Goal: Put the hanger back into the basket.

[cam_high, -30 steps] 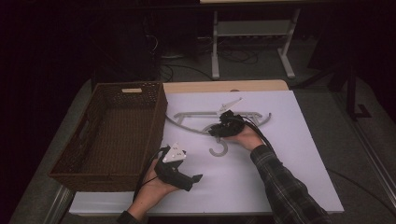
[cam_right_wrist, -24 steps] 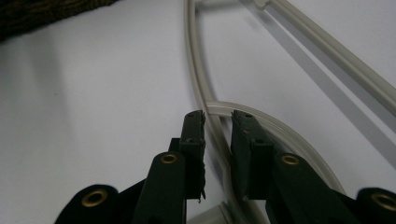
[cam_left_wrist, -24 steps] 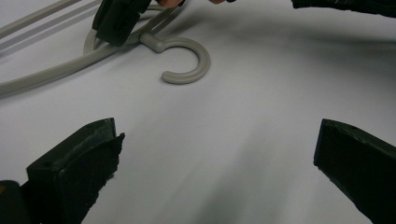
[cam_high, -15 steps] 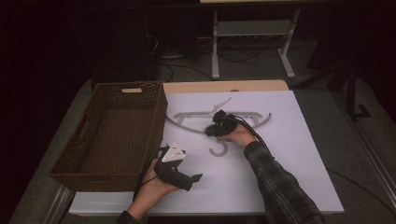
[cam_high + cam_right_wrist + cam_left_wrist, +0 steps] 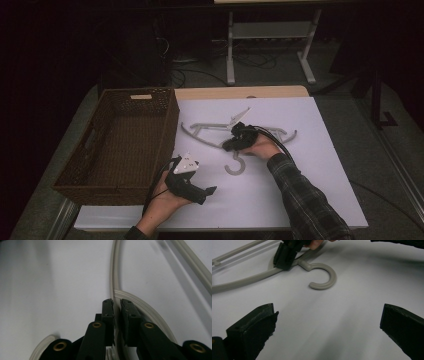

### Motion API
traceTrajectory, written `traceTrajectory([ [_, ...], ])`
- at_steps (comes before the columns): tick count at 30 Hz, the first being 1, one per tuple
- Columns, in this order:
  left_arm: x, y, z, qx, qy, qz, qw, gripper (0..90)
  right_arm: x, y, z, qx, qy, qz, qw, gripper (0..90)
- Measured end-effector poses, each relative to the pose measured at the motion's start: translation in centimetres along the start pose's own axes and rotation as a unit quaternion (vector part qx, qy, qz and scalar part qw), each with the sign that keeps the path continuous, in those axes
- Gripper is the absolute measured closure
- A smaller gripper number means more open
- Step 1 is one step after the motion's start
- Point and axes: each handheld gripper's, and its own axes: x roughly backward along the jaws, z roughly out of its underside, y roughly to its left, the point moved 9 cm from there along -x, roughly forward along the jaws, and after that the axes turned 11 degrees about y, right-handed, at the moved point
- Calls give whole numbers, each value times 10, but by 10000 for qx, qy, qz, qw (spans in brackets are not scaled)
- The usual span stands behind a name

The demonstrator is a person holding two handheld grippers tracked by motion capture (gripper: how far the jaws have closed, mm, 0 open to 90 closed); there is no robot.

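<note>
A grey plastic clothes hanger (image 5: 210,131) lies flat on the white tabletop, its hook (image 5: 235,164) curling toward the person. My right gripper (image 5: 230,145) is shut on the hanger's arm just left of the hook's neck. In the right gripper view the black jaws (image 5: 117,303) pinch the pale hanger rail (image 5: 114,272). My left gripper (image 5: 210,190) rests low near the table's front, open and holding nothing. In the left gripper view its two pads (image 5: 257,322) stand wide apart, with the hanger hook (image 5: 323,277) and the right gripper (image 5: 285,253) ahead.
A dark woven basket (image 5: 120,145) stands along the table's left side, close beside the left hand. The white table sheet (image 5: 320,165) stretches to the right of the hanger. A metal stand (image 5: 270,37) sits on the floor beyond the table.
The right gripper has shifted slightly left along the hanger and closed on its arm. The left gripper has stayed put.
</note>
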Motion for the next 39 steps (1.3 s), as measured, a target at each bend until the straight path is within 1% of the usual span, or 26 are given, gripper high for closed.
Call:
traceTrajectory([
  [1,0,0,0,0,0,0,10000,0,0,0,0,0,0,0,10000,811],
  [2,0,0,0,4,7,0,10000,0,2,4,6,62,6,-31,10000,815],
  [3,0,0,0,4,7,0,10000,0,2,4,6,62,6,-31,10000,815],
  [4,0,0,0,2,13,-4,10000,0,6,9,13,87,20,-70,9999,815],
  [5,0,0,0,3,19,-2,10000,0,6,9,13,87,20,-70,9999,815],
  [6,-1,0,0,10,26,0,10000,0,8,13,18,125,28,-104,9999,815],
  [11,-3,-1,0,-6,57,2,10000,0,15,24,32,293,112,-200,9993,816],
  [15,-3,-2,0,-15,58,9,10000,0,18,31,39,366,160,-291,9988,816],
  [16,-3,-2,0,-15,61,5,10000,0,19,36,43,402,174,-384,9983,816],
  [17,-3,-2,0,-13,61,4,10000,0,20,39,45,414,168,-420,9981,816],
  [20,-3,-1,0,-19,71,1,10000,0,21,43,47,471,166,-456,9977,816],
  [22,-4,-1,0,-23,77,1,10000,0,22,47,49,487,109,-355,9981,786],
  [23,-4,-1,0,-23,77,1,10000,0,24,47,48,466,66,-335,9983,725],
  [25,-4,-1,0,-28,82,3,10000,0,32,48,47,353,-102,-264,9990,686],
  [26,-4,-1,1,-30,87,2,10000,0,37,48,47,295,-196,-176,9992,665],
  [27,-4,-1,1,-30,87,2,10000,0,46,46,47,175,-322,-32,9993,675],
  [28,-4,-1,1,-37,96,-6,9999,0,53,46,49,67,-430,20,9991,699],
  [29,-4,-1,1,-33,92,-4,10000,0,58,45,51,-46,-485,107,9988,711],
  [30,-3,-1,1,-30,86,-9,10000,0,66,42,57,-199,-502,257,9982,736],
  [31,-3,-1,1,-30,85,-12,10000,0,71,41,60,-263,-536,359,9976,759],
  [32,-3,0,1,-40,91,-19,9999,0,79,39,68,-405,-609,510,9960,793],
  [33,-3,-1,1,-29,90,-18,10000,0,83,37,73,-510,-630,584,9950,824],
  [35,-3,0,2,-36,111,-22,9999,0,94,31,91,-792,-654,824,9913,876],
  [37,-3,0,2,-35,114,-21,9999,0,102,26,106,-1025,-665,956,9879,893],
  [38,-3,0,2,-30,112,-19,9999,0,106,24,117,-1193,-667,1030,9852,894],
  [39,-3,0,2,-30,112,-19,9999,0,106,24,117,-1193,-667,1030,9852,894],
])
